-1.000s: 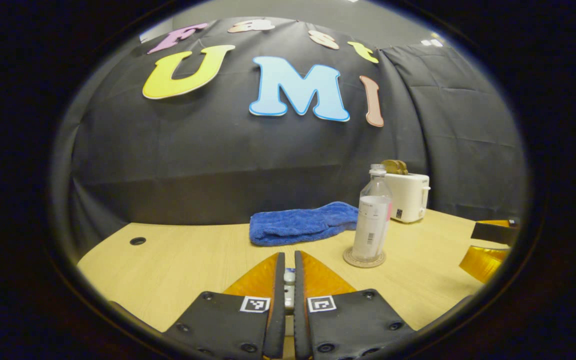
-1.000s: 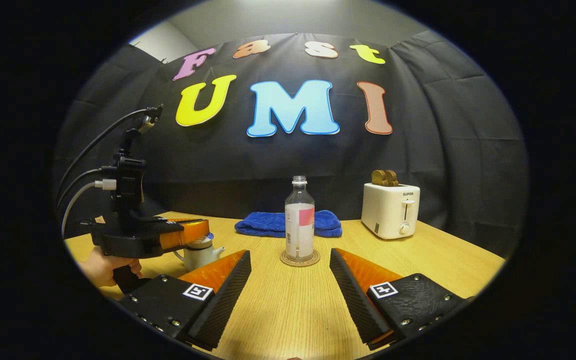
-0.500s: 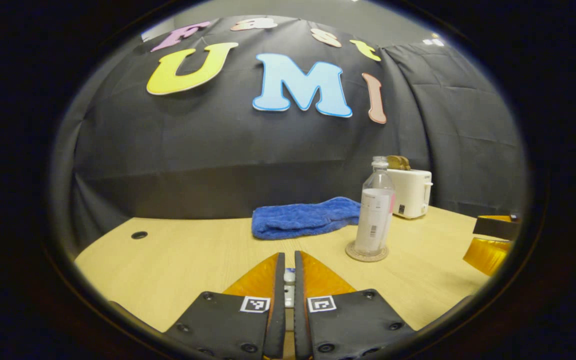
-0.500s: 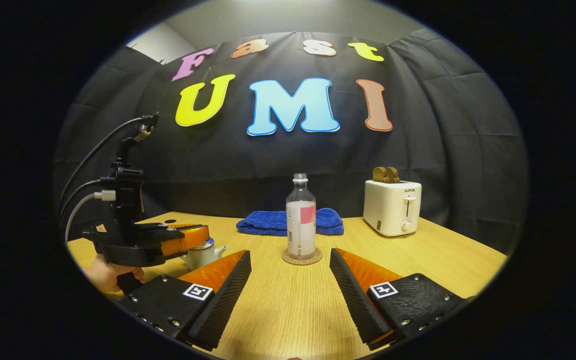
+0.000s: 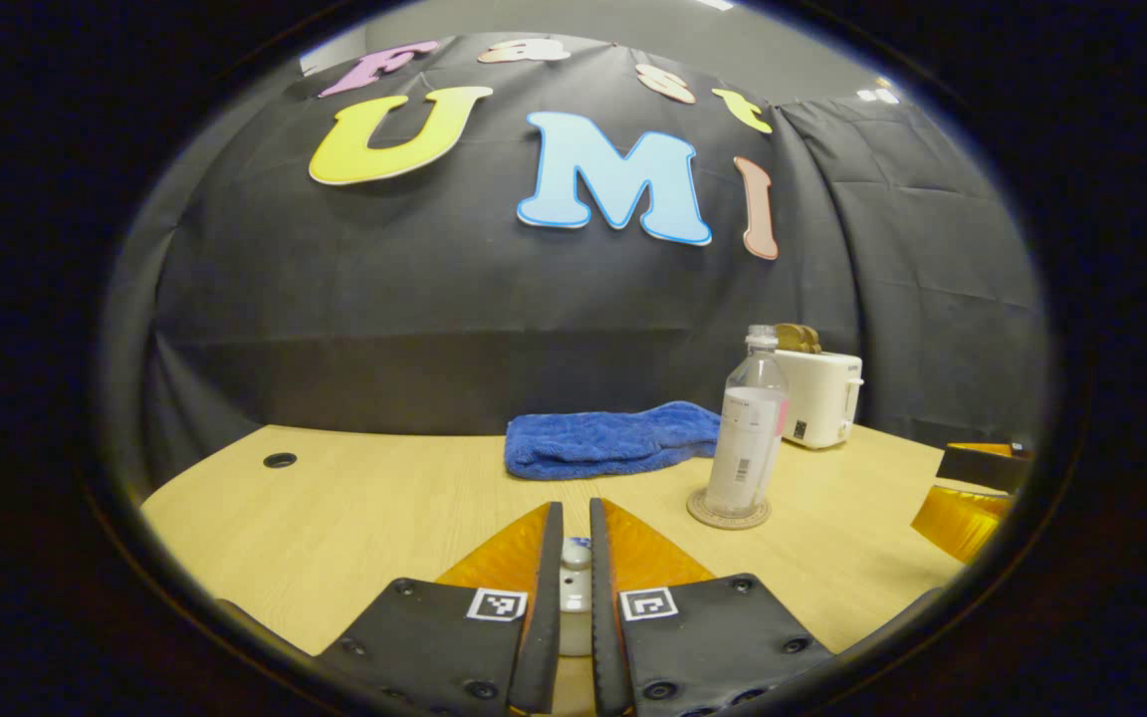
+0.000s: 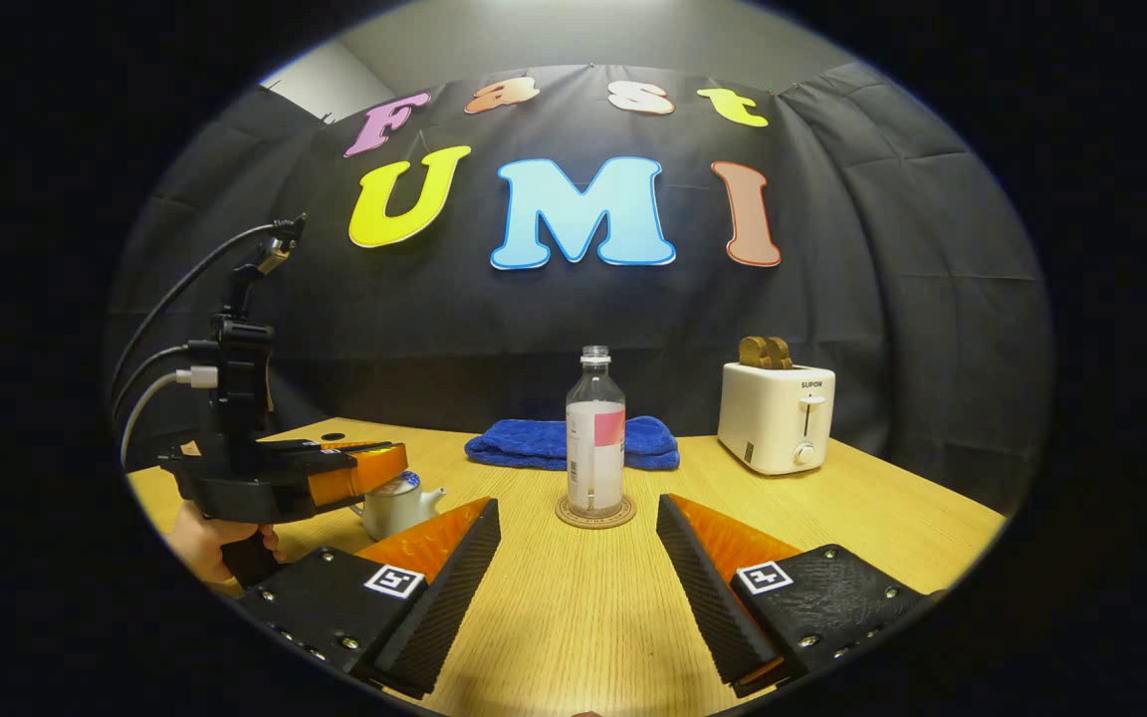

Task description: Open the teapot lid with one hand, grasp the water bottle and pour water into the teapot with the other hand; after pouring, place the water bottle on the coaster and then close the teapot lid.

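Note:
A clear water bottle [image 5: 748,438] [image 6: 595,448] stands upright on the round coaster [image 5: 728,513] [image 6: 595,515] at mid table. The small white teapot [image 6: 389,508] sits at the left in the right gripper view, lid on. Held by a hand, my left gripper [image 6: 389,463] reaches over the pot's top. In the left gripper view my left gripper [image 5: 574,510] is shut on the teapot lid's knob [image 5: 574,560]. My right gripper [image 6: 575,503] is open and holds nothing, facing the bottle from the near side; it also shows at the right edge of the left gripper view [image 5: 972,488].
A folded blue towel [image 5: 613,438] [image 6: 573,443] lies behind the bottle. At the back right a white toaster [image 5: 817,398] [image 6: 775,418] holds bread. The wooden table [image 6: 573,617] has a cable hole [image 5: 280,460] at its far left.
The gap between my left fingers has widened a little and more of the lid knob shows between them. The left gripper has shifted slightly over the teapot. Bottle and right gripper stay put.

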A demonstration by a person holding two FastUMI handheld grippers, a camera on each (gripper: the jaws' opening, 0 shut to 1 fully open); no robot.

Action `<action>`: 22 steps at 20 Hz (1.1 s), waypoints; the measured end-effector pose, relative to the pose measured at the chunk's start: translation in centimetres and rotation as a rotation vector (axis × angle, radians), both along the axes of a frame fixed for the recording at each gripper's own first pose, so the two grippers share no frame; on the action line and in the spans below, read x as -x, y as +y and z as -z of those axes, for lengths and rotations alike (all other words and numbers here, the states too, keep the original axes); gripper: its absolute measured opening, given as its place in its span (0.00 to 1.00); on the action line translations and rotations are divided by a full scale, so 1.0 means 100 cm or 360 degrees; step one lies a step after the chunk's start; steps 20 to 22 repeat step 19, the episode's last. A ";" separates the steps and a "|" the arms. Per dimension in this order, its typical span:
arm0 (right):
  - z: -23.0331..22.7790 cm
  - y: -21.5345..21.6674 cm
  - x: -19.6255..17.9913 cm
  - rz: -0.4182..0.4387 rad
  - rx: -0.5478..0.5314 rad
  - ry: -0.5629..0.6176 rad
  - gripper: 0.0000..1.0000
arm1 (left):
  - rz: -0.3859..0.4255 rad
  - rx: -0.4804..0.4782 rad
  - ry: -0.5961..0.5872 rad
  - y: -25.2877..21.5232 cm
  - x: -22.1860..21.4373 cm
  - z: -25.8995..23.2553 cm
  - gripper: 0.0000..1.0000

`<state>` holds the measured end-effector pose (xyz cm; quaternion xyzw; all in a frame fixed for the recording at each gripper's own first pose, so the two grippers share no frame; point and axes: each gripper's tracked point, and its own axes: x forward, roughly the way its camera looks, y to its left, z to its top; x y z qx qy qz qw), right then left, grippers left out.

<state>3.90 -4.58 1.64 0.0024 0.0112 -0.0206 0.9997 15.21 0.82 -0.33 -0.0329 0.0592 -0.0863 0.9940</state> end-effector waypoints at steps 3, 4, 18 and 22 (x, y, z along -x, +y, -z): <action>-0.008 -0.004 0.003 0.0027 0.0003 -0.0055 0.98 | -0.0031 0.0036 -0.0044 0.004 0.014 -0.015 0.27; -0.009 -0.004 0.004 0.0037 0.0005 -0.0072 0.98 | -0.0052 0.0034 -0.0053 0.005 0.022 -0.018 0.31; -0.049 -0.008 0.063 0.0068 0.0108 -0.0197 0.98 | -0.0140 -0.0053 -0.0189 -0.005 0.146 -0.060 0.97; -0.050 -0.010 0.070 0.0073 0.0124 -0.0198 0.98 | -0.0154 -0.0058 -0.0192 -0.006 0.152 -0.060 0.97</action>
